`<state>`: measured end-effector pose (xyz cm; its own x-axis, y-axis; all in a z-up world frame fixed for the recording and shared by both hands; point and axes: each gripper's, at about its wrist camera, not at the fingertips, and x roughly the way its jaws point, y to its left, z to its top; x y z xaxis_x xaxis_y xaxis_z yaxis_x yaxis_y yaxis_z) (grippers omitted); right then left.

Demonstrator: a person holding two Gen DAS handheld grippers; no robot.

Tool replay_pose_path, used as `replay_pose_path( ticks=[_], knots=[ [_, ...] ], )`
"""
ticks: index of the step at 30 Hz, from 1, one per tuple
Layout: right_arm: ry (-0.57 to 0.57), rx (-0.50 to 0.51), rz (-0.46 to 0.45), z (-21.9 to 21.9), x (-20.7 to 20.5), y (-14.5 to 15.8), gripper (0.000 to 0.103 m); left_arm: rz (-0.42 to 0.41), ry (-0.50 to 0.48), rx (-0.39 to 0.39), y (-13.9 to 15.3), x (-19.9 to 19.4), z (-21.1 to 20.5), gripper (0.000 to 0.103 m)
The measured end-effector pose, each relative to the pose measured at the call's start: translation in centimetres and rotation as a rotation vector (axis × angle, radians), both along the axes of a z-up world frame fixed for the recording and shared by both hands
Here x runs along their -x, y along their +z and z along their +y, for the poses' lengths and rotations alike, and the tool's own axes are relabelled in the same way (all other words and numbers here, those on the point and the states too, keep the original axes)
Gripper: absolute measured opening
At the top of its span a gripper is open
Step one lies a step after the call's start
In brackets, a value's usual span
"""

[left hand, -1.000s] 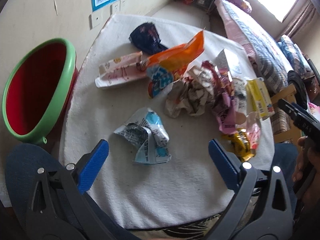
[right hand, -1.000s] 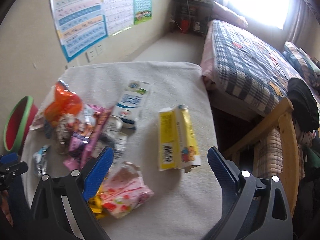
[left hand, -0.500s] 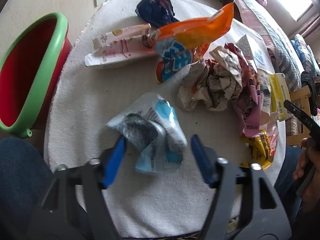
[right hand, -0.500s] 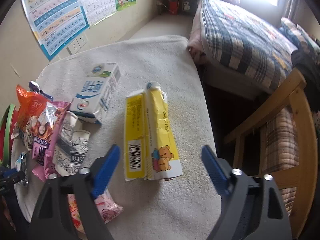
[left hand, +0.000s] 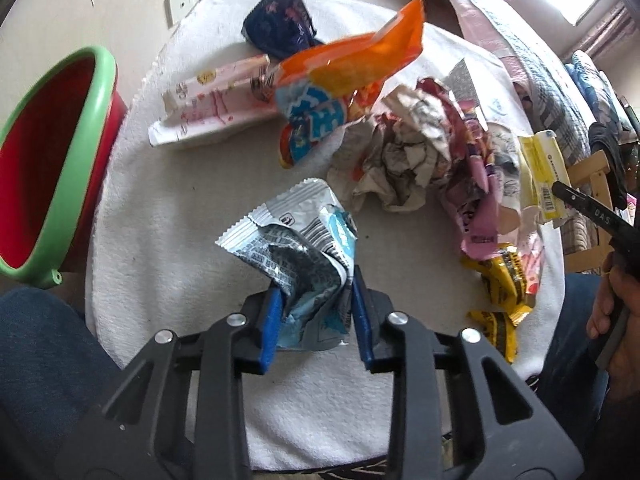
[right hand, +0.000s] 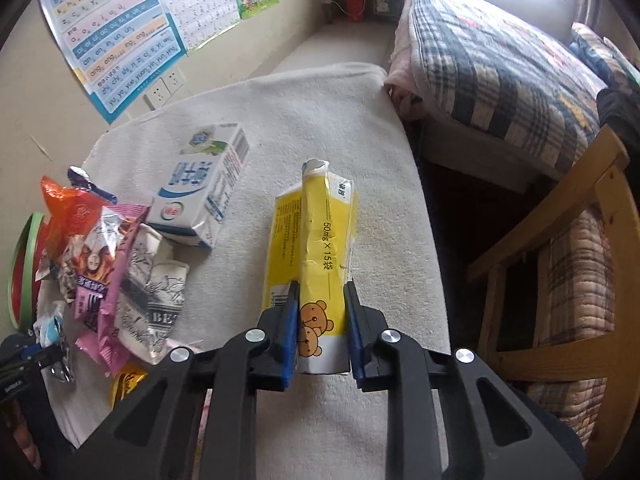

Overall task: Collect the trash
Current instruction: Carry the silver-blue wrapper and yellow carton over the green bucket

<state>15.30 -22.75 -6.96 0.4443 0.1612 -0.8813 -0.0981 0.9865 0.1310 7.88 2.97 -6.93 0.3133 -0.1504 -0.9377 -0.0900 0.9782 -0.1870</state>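
My left gripper (left hand: pixel 316 288) is shut on a crumpled silver and blue wrapper (left hand: pixel 296 240) over the towel-covered table (left hand: pixel 168 216). My right gripper (right hand: pixel 320 300) is shut on a torn yellow carton (right hand: pixel 320 240) with bear pictures, near the table's right side. A red bin with a green rim (left hand: pixel 52 160) stands left of the table. More trash lies behind: an orange snack bag (left hand: pixel 352 68), a pink and white wrapper (left hand: pixel 208 96), crumpled paper (left hand: pixel 408 156), a dark blue wrapper (left hand: pixel 280 28), yellow wrappers (left hand: pixel 500 288) and a white and blue milk carton (right hand: pixel 200 192).
A bed with a plaid quilt (right hand: pixel 500 60) lies to the right of the table. A wooden chair (right hand: pixel 560 260) stands at the near right. Wall charts (right hand: pixel 120 40) and sockets (right hand: pixel 160 88) are on the wall behind. My legs in jeans (left hand: pixel 48 360) are below the table edge.
Both grippers moved forward and closed: the left on the silver and blue wrapper, the right on the yellow carton. The wrapper is now crumpled up between the left fingers.
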Motion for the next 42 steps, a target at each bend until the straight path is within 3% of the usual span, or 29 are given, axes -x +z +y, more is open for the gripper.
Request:
replay_pose_path(
  ticks=[8,18,32,42],
  knots=[
    [0.014,0.012,-0.065,0.1,2.3,2.8,0.021,-0.069,0.004,0.011,2.1,0.6,0.6,0.029],
    [0.074,0.002,-0.119,3.3,4.1,6.0,0.021,-0.164,0.036,0.030,5.5,1.8,2.3,0.029],
    [0.222,-0.044,-0.175,11.7,5.0,8.6,0.021,-0.243,0.154,0.036,7.8,2.6,8.6,0.029],
    [0.377,-0.111,-0.205,20.0,5.5,10.3,0.021,-0.278,0.238,0.029,8.7,3.6,13.9,0.029]
  ],
)
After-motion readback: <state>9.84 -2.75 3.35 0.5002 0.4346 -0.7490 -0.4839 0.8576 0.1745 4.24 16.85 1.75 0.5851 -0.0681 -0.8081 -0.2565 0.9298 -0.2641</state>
